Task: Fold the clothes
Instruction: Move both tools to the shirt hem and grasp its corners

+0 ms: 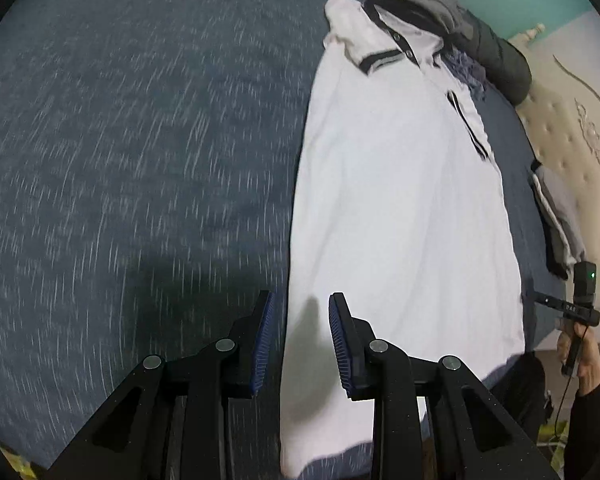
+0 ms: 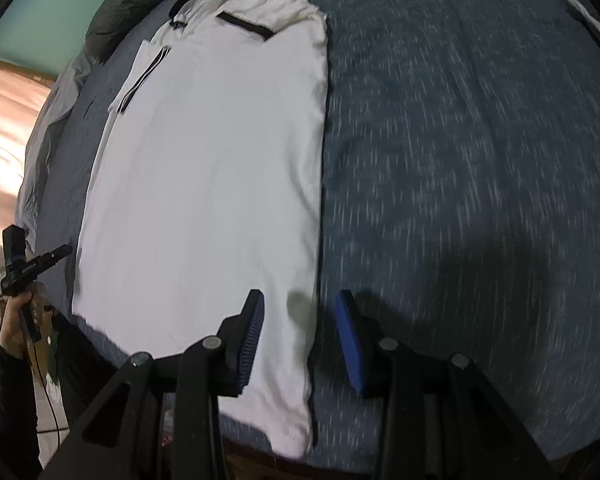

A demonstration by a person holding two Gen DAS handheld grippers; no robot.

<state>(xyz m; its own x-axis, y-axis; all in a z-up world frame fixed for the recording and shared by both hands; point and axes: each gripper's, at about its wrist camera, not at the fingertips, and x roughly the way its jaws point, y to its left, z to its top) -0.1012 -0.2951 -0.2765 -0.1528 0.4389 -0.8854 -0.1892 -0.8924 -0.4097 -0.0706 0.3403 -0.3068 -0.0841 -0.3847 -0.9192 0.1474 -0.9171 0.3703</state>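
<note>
- A white shirt (image 1: 404, 208) lies flat on a bed (image 1: 140, 140), folded into a long narrow strip; the bed's cover is dark blue with pale flecks, streaked by blur.
- Shirt details: smooth soft cloth, a black-trimmed collar with a buttoned front at the far end, and a sleeve with black stripes folded over the body.
- Beyond the shirt's collar a heap of grey and dark green clothes (image 1: 440, 4) is bunched up and wrinkled, touching the collar end.
- Beside the shirt, by the bed's edge, another folded grey garment (image 1: 556, 220) rests against a cream padded headboard (image 1: 568, 128) with button tufts.
- The left gripper (image 1: 300, 332) hangs over the shirt's near end, straddling its long edge; black fingers with ribbed blue pads, jaws parted and holding nothing.
- The right gripper (image 2: 300, 336) hangs over the shirt's (image 2: 204, 184) other long edge at the near end, jaws parted wider with nothing pinched; whether a pad brushes the cloth is hard to tell.
- Each view shows the person's other hand (image 2: 20, 320) in a dark sleeve gripping a black handle near the shirt's near corner.
</note>
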